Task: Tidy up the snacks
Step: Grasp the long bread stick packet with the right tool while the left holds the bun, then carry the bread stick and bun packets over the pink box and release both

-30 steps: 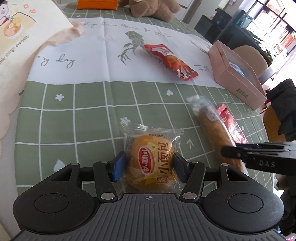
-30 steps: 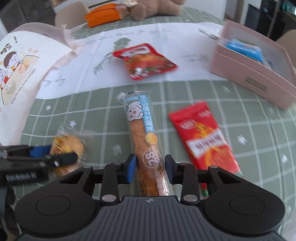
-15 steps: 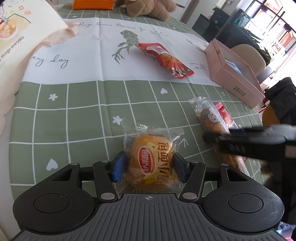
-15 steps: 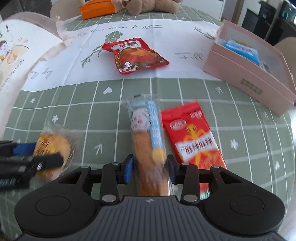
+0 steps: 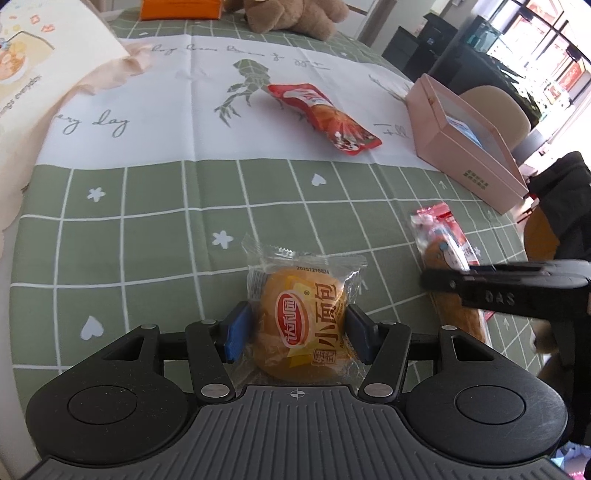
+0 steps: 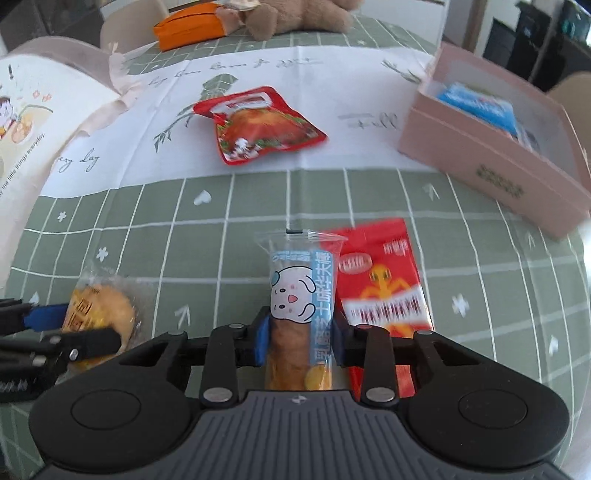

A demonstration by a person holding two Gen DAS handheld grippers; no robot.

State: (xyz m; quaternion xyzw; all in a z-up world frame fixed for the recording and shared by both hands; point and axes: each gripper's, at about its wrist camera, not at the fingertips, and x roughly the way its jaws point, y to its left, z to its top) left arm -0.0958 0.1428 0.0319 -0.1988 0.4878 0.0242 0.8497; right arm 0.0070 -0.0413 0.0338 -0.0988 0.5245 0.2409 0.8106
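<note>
Table (image 5: 147, 229): covered by a green grid-pattern cloth with a white printed panel across its far half.

Left gripper (image 5: 299, 332): clamped on a round bun in a clear wrapper (image 5: 304, 321), blue pads pressing both sides of the packet, the packet resting low over the green cloth. The same bun (image 6: 98, 310) shows at the left edge of the right wrist view, pinched between the left gripper's fingers.

Right gripper (image 6: 301, 341): its jaws have just been closing, and they now grip a long bread stick in a blue-and-clear wrapper (image 6: 301, 295) bearing a cartoon face. The stick points away from the gripper, its far end over the cloth. Seen from the left wrist view, the right gripper (image 5: 443, 282) holds this stick (image 5: 447, 258) to the right of the bun.

Red flat snack packet (image 6: 384, 280): lies on the cloth just beside the stick, on its right, partly under the right gripper.

Red pouch with a roast-chicken picture (image 6: 258, 125): lies on the white panel, well apart from both grippers.

Pink box (image 6: 491, 147): stands open at the far right of the table, with a blue packet (image 6: 480, 105) inside.

Brown plush toy (image 5: 291, 14) and orange pouch (image 5: 181, 7): at the far edge.
</note>
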